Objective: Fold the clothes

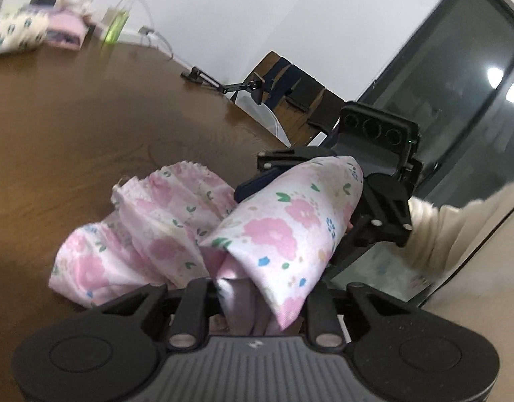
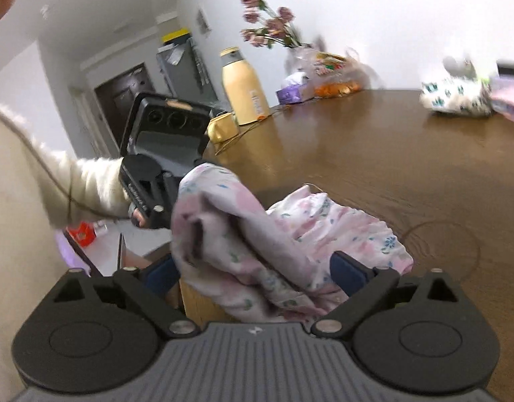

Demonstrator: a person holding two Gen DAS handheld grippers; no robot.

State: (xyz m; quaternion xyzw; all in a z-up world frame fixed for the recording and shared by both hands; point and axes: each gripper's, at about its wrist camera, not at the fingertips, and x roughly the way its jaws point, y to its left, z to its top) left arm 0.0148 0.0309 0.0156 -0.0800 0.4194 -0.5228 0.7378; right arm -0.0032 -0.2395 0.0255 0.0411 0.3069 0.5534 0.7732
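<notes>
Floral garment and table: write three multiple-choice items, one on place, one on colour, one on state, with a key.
1. Where does the cream bottle stand?
A. on the table's far side, beside the flowers
B. on the floor
C. on the chair

2. What colour are the big blooms printed on the garment?
A. yellow
B. pink
C. black

3. How is the garment held?
A. flat on the table, untouched
B. hanging from a hook
C. bunched, with the left gripper closed on it and the right gripper's jaws open around it

Key: 1 A, the right wrist view shows the bottle on the tabletop near the flowers. 2 B, pink blooms cover the cloth in both views. 3 C, the left fingers pinch a fold, while the right fingers stand wide apart with cloth lying between them.
</notes>
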